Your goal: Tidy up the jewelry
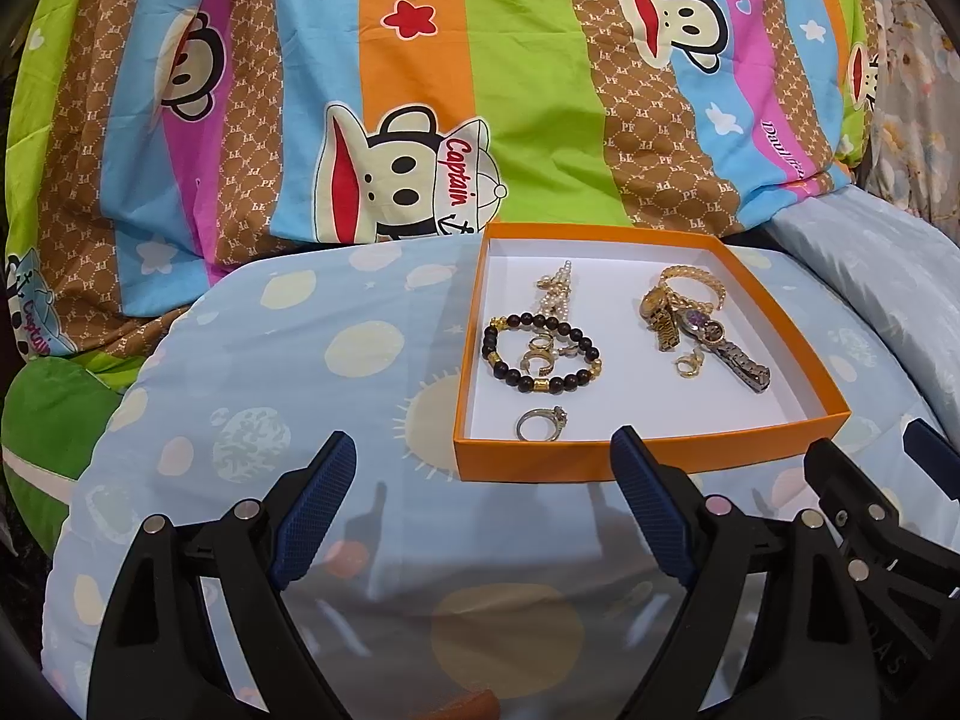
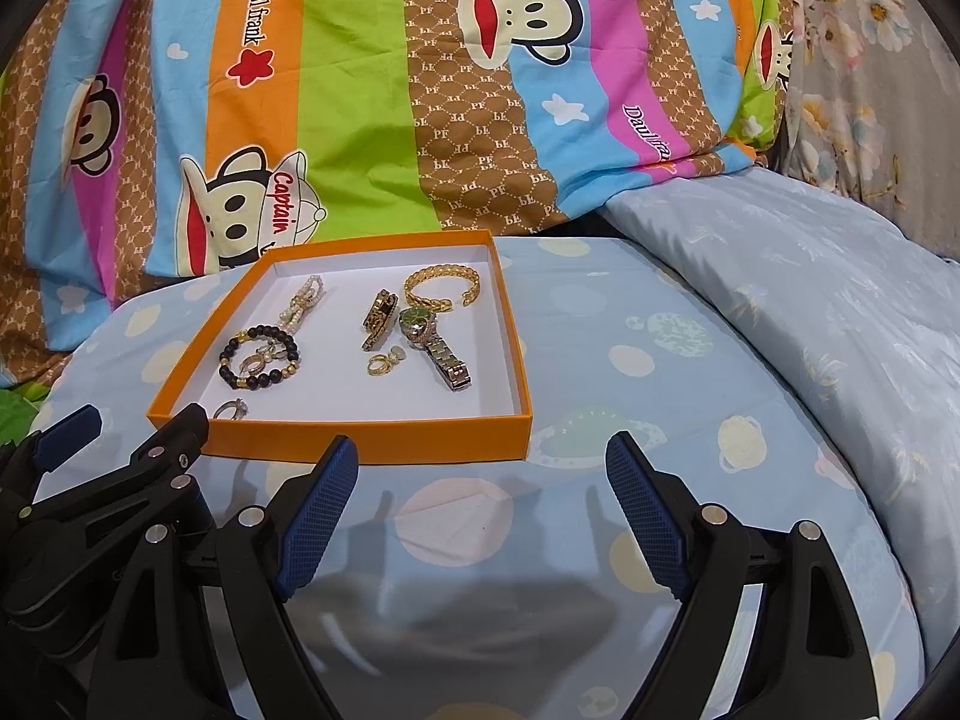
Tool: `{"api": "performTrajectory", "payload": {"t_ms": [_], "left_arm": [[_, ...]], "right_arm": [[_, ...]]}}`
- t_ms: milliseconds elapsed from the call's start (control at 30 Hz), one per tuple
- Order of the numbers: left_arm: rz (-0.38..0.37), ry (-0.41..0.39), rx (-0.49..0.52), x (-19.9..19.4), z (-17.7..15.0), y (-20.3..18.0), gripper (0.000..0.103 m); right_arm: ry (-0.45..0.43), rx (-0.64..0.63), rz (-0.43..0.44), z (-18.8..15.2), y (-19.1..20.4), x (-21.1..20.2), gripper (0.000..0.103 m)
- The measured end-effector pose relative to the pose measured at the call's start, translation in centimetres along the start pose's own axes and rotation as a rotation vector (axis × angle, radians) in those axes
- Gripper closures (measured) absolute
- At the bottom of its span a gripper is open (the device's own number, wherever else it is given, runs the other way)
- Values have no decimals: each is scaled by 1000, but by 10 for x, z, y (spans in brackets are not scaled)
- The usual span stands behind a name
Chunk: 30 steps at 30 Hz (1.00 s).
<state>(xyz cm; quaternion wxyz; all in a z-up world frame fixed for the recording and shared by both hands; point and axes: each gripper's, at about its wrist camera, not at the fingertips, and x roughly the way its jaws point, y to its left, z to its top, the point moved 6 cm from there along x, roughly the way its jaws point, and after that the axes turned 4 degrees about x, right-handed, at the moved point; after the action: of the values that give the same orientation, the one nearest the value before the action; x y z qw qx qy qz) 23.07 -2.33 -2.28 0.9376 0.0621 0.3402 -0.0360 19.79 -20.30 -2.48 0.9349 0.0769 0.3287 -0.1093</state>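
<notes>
I see the orange box sitting on a pale blue cushion, just ahead of both claws, and all the jewelry lies inside it on the white floor. My guess is the shallow walls are there to keep small pieces from rolling off the soft cushion. The pieces fall into two loose clusters, which I read as sorting well under way: the dark bead bracelet rings a few small gold bits, with a pearl strand beyond it; further right lie a gold bangle and two watches. A silver ring lies alone near the front wall, nearest my left claw.

My left claw hangs just short of the box's near wall with its jaws spread wide, nothing between them, touching nothing. My right claw is also spread and empty, hovering over bare cushion with the box ahead and to its left. The two claws sit close side by side.
</notes>
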Motion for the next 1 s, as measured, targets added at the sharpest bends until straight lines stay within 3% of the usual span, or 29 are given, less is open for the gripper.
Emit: {"api": "performTrajectory", "payload": {"t_ms": [1000], "left_arm": [[4,2,-3,1,-3,0,19]], "right_arm": [[-1,-7,0,0,0,0,20]]}}
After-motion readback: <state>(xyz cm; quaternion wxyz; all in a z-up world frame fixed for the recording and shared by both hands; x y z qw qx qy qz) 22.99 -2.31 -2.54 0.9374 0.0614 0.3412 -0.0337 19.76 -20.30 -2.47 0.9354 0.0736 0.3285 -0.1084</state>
